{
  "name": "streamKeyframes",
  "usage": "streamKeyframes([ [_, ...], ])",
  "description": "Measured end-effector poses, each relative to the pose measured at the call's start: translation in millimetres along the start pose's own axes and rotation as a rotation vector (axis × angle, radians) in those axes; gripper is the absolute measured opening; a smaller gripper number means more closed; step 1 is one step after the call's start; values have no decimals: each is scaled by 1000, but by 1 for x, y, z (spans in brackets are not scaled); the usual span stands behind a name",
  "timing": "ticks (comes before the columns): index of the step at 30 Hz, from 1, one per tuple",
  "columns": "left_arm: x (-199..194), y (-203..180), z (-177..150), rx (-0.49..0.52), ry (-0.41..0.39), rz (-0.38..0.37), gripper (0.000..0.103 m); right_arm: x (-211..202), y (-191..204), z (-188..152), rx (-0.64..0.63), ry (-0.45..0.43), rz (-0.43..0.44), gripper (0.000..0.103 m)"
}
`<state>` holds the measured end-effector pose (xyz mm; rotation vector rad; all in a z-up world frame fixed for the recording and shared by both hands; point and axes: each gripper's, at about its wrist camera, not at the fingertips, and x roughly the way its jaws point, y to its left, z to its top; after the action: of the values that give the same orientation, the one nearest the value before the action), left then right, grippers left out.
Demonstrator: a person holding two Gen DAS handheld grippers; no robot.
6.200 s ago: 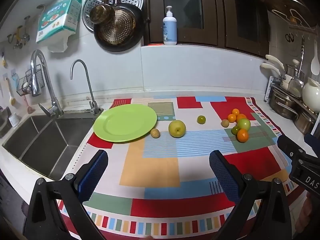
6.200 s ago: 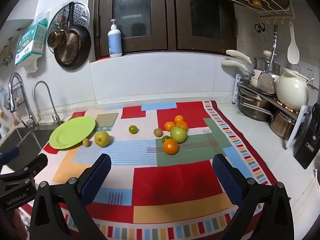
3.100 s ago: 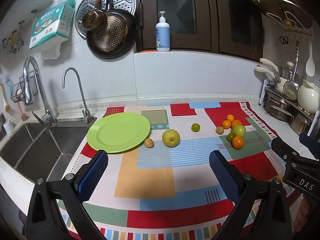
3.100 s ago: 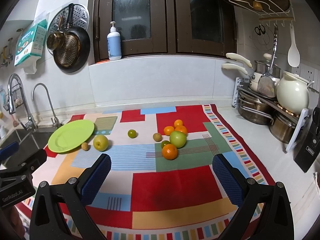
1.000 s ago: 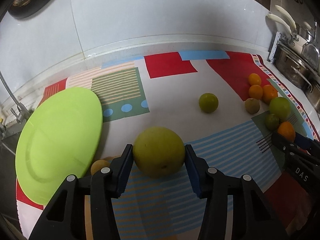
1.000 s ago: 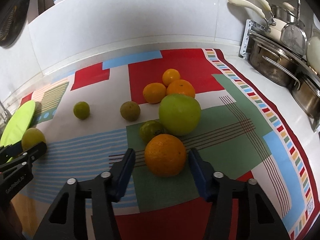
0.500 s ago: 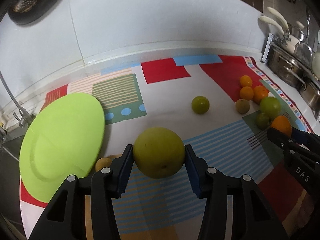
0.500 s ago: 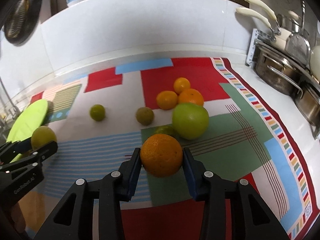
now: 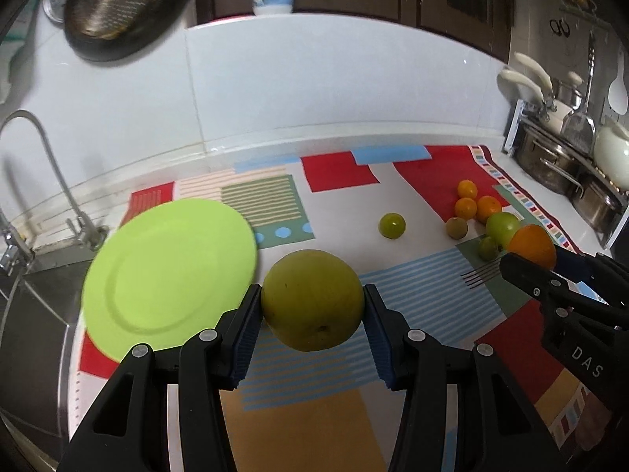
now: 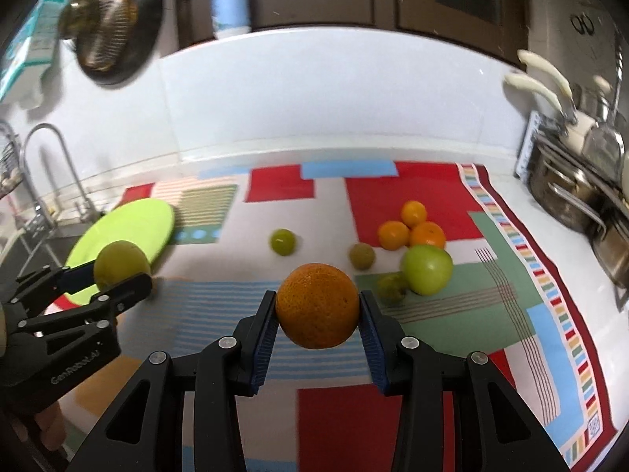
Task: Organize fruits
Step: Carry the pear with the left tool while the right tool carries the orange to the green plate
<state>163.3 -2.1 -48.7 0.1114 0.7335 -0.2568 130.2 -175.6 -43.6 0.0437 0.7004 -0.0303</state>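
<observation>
My left gripper [image 9: 312, 314] is shut on a yellow-green pear [image 9: 311, 299] and holds it above the patterned cloth, just right of the green plate [image 9: 165, 275]. My right gripper [image 10: 317, 322] is shut on a large orange [image 10: 317, 306], lifted above the cloth. It also shows at the right in the left wrist view [image 9: 531, 244]. On the cloth lie a green apple [image 10: 426, 269], three small oranges [image 10: 412, 228], a lime [image 10: 282, 241] and two small brownish-green fruits [image 10: 361, 255].
A sink with a faucet [image 9: 23, 181] lies left of the plate. Steel pots [image 10: 566, 192] and a kettle [image 9: 611, 155] stand on a rack at the right. Pans [image 10: 110, 23] hang on the tiled wall. The cloth [image 10: 393, 413] covers the counter.
Both grippers have lifted higher with their fruits and pulled back from the cloth. The small brown fruit beside the plate is now hidden behind the left gripper.
</observation>
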Motion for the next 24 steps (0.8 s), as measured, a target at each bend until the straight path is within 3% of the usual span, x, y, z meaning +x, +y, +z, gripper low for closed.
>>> streamKeyframes([
  [15, -53, 74, -17, -48, -54, 120, 50, -20, 84, 14, -123, -90, 164, 41],
  [24, -52, 122, -17, -37, -52, 153, 50, -5, 141, 25, -179, -96, 248, 41],
])
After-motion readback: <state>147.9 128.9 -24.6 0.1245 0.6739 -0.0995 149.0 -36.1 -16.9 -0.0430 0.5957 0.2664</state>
